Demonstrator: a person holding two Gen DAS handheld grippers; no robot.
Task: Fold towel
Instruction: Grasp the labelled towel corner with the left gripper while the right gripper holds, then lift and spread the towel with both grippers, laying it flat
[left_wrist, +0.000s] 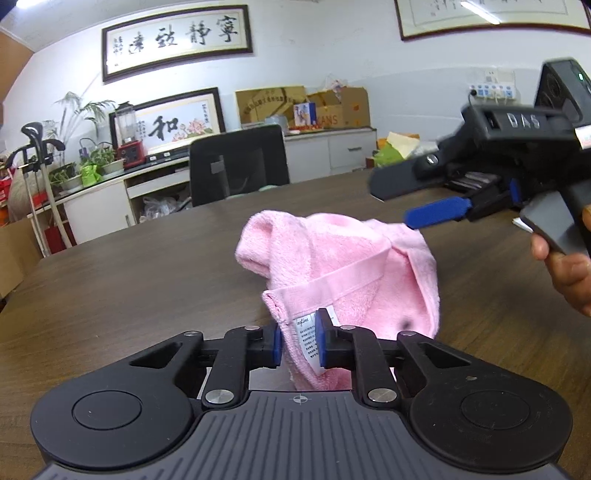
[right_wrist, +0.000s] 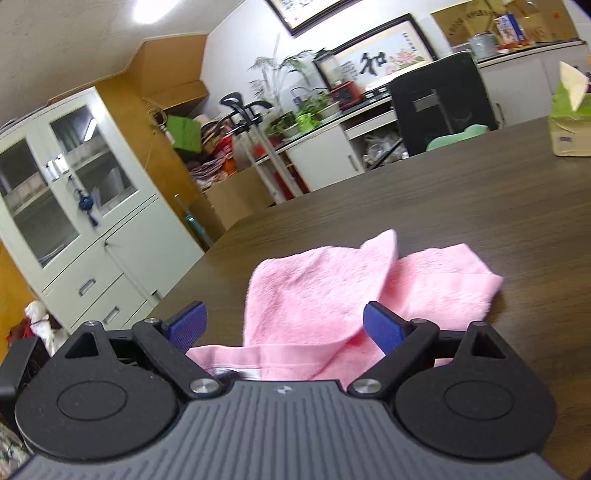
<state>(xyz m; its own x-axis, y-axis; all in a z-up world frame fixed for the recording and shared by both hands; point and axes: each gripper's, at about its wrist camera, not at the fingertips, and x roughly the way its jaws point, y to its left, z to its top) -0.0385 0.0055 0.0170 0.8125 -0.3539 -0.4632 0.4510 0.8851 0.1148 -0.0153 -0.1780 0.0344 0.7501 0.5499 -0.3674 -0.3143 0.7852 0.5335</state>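
A pink towel (left_wrist: 343, 266) lies bunched on the dark wooden table (left_wrist: 129, 280). My left gripper (left_wrist: 300, 345) is shut on the towel's near corner, by its white care label (left_wrist: 307, 341). My right gripper (right_wrist: 284, 328) is open, its blue pads wide apart, just above the towel (right_wrist: 314, 295) with cloth lying between and below the jaws. In the left wrist view the right gripper (left_wrist: 436, 212) hovers at the towel's far right edge, held by a hand (left_wrist: 565, 266).
A black office chair (left_wrist: 240, 162) stands at the table's far edge. A green tissue box (right_wrist: 569, 110) on a cardboard box sits at the table's far right. White cabinets, plants and framed calligraphy line the walls.
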